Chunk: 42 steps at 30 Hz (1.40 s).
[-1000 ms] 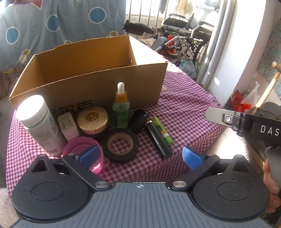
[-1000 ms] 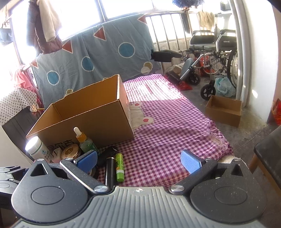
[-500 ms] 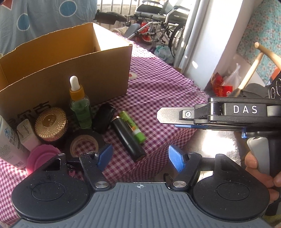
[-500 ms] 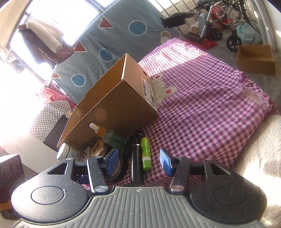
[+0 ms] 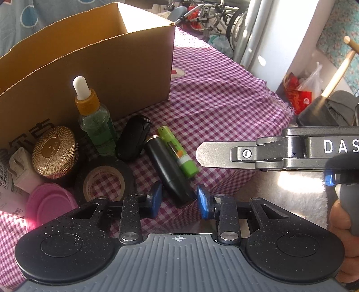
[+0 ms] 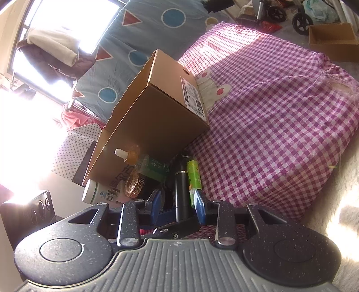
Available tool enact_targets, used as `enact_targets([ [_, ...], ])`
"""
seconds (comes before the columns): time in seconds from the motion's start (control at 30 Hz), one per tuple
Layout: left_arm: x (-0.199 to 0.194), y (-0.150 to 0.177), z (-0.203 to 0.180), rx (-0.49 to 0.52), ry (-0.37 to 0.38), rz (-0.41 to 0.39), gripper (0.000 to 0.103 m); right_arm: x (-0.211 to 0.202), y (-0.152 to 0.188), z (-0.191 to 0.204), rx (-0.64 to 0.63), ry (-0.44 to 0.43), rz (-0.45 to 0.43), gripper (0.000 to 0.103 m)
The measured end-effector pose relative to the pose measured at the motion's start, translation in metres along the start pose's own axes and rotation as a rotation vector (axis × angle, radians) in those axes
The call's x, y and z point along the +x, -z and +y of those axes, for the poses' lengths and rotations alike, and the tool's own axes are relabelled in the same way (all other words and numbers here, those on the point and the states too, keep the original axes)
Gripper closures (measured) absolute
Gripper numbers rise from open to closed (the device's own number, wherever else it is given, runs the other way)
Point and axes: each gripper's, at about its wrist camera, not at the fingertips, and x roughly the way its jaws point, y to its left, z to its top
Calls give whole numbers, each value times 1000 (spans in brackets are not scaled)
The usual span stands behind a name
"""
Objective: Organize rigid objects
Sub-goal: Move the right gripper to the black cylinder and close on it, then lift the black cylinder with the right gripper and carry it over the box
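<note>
An open cardboard box (image 5: 94,56) stands on the checked cloth (image 5: 219,94). In front of it lie a black tube (image 5: 167,168), a green tube (image 5: 178,155), a dropper bottle (image 5: 94,119), a black oval case (image 5: 133,137), a gold-lidded jar (image 5: 55,152), a tape roll (image 5: 104,184), a pink lid (image 5: 49,204) and a white plug (image 5: 22,168). My left gripper (image 5: 179,200) is partly open, its pads astride the black tube's near end without touching. My right gripper (image 6: 177,201) is partly open just short of the black tube (image 6: 181,191) and green tube (image 6: 194,177), and comes in from the right in the left wrist view (image 5: 269,153).
A white bottle (image 6: 96,193) lies at the left end of the row. The cloth's edge (image 5: 282,105) drops off to the right. Wheelchairs (image 5: 213,20) and bags (image 5: 300,94) stand on the floor beyond. A small cardboard box (image 6: 332,40) sits on the floor.
Both grippers have narrowed from wide open and moved in toward the black and green tubes. The right gripper has tilted and dropped lower.
</note>
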Motion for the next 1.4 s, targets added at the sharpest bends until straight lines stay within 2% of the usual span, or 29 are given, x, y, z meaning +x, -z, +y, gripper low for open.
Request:
enact_targets([
  [0.37,-7,10,6,-68,-5,20,82,12,10,3,32,-15,58,68],
  [0.63,-16,21,3,-85,30,10,82,27,17,-3,86,6,107,68],
  [1.03,-26,28,3,-87,77,-16,82,27,16,-4,117,30,110,69],
  [1.13,-28,30,3,-86,86,-22,82,26,18,-5,129,36,102,75],
  [1.4,-33,32,4,-76,92,-33,81,26,20,-2,124,23,88,77],
])
